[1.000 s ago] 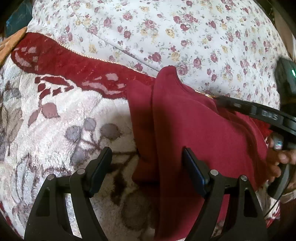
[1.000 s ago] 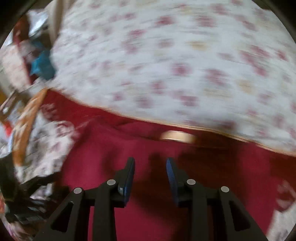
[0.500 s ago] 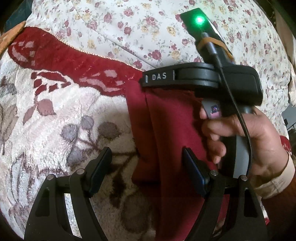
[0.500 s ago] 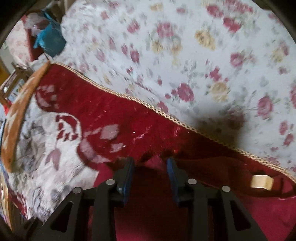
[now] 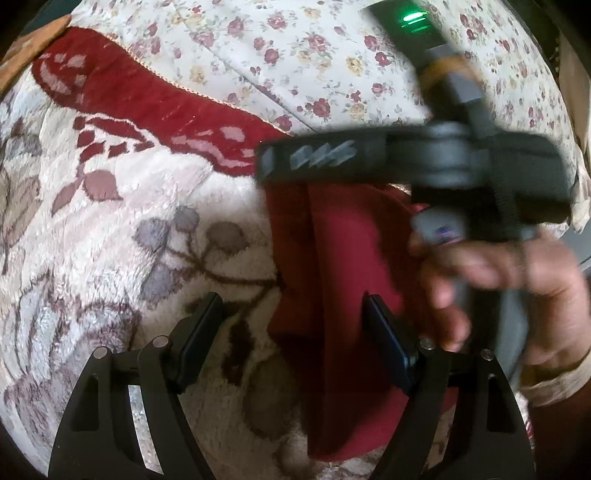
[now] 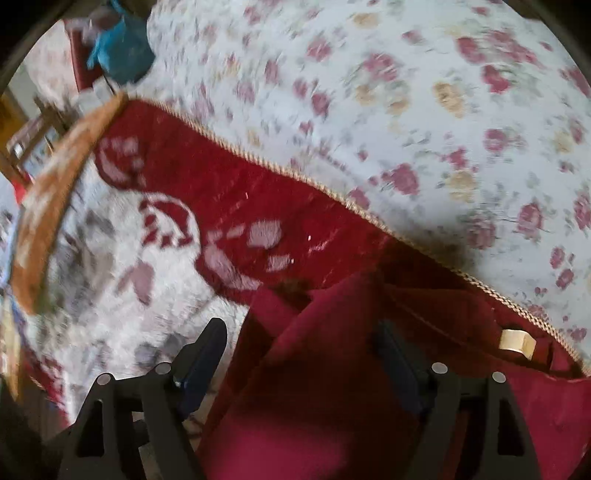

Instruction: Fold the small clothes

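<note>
While both grippers' fingers gape, the red garment lies between the right pair.

Colours and patterns, both wrist views.

Plain dark red garment, no print, with a cream label at its edge. Plush blanket: off-white ground, grey-mauve leaf and berry motifs, brown stems, deep red border with pale pink shapes and gold cord trim. White sheet scattered with small red and yellow roses. Black gripper fingers; green light. Teal cloth, blurred.
</note>
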